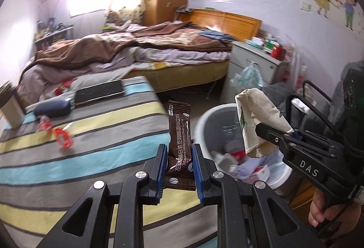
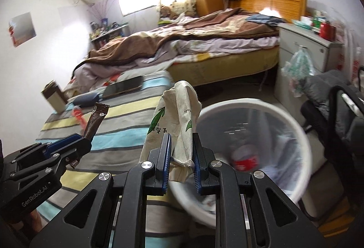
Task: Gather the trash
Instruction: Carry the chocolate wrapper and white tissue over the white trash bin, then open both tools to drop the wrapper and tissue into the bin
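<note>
Your left tongs (image 1: pixel 178 152) are pinching a brown coffee sachet (image 1: pixel 178 132) low on its length, so most of the packet stands upright above the blue pads (image 1: pixel 161 166). Seen from the right wrist, the same tongs sit at about 9 o'clock with the sachet poking up and tilted to the right.

Your right tongs (image 2: pixel 182 157) are clamped on a crumpled cream paper bag (image 2: pixel 176 116) with green printing. The bag rises above the pads and leans slightly left. In the left wrist view it shows at 3 o'clock, hanging over the rim of the white trash bin (image 1: pixel 206 121), with your hand (image 1: pixel 318 211) wrapped around the grip at 4 o'clock.

The bin sits on the floor just beside the striped cloth (image 1: pixel 79 148), at roughly 2 o'clock from the left tongs and at 3 o'clock from the right ones. It has a clear liner, and red and pale scraps already lie in the bottom. The sachet is left of the bin's rim, over the edge of the cloth.

On the striped cloth, red candy wrappers (image 1: pixel 60 134) lie at 9 o'clock. Farther back are a dark grey pouch (image 1: pixel 53 108), a flat black tablet (image 1: pixel 100 91) and a cream tumbler (image 1: pixel 11 107). An unmade bed (image 1: pixel 127 47) fills the background.
</note>
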The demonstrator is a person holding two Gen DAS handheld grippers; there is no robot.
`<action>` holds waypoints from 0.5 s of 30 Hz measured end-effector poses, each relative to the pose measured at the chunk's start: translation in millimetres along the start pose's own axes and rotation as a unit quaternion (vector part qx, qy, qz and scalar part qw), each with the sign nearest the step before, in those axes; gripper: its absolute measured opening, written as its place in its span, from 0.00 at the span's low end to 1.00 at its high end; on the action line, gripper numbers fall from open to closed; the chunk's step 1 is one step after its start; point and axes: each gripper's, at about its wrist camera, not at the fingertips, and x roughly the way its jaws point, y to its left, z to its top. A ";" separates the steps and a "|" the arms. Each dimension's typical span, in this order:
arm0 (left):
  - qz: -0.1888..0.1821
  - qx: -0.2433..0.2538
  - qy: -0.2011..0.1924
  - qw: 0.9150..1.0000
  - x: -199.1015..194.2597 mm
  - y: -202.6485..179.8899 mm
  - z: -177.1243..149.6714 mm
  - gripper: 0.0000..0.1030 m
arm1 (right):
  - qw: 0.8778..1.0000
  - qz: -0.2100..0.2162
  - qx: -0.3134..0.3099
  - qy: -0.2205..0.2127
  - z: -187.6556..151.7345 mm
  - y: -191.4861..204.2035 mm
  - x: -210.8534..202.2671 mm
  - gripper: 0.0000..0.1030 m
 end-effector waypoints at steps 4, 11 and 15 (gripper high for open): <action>-0.023 0.019 0.005 1.000 14.6 -27.9 7.6 0.22 | 0.999 -0.026 0.018 0.005 -1.9 -24.8 0.2 0.19; -0.052 0.041 0.021 0.998 41.0 -60.7 13.8 0.22 | 0.998 -0.053 0.033 0.028 -6.7 -52.9 8.0 0.19; -0.060 0.046 0.031 0.997 56.2 -69.7 14.7 0.22 | 0.997 -0.061 0.038 0.038 -9.5 -62.8 10.2 0.19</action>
